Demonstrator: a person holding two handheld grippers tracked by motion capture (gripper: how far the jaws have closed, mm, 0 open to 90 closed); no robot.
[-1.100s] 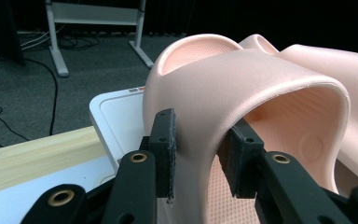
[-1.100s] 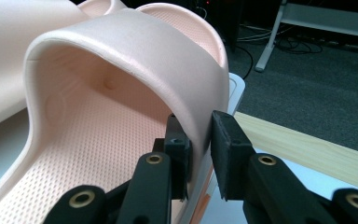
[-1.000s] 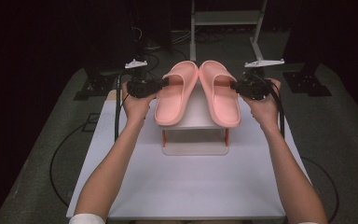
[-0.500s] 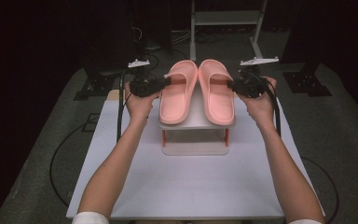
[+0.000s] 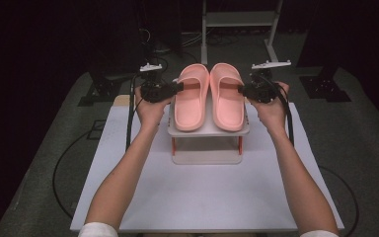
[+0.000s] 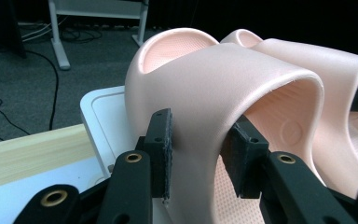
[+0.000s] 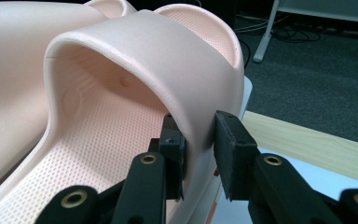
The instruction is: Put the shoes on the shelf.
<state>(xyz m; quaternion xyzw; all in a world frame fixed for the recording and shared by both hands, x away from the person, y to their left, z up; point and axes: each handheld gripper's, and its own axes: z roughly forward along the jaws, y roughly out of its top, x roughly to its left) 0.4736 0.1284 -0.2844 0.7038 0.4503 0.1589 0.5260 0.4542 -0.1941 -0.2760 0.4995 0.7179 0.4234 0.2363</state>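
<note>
High view | left claw [image 5: 177, 88] clamped on left slipper [image 5: 191, 98] strap — right claw [image 5: 243, 90] likewise on right slipper [image 5: 227, 98] | slippers lie lengthwise between claws on stand [image 5: 208, 130]

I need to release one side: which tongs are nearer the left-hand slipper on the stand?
Left. The left tongs are clamped on the left slipper at its strap's outer side. The right tongs grip the right slipper, one slipper farther away.

Right gripper [image 7: 198, 156] pinches the pink slipper's [image 7: 121, 93] strap edge — black fingers [image 7: 233, 149] either side.
</note>
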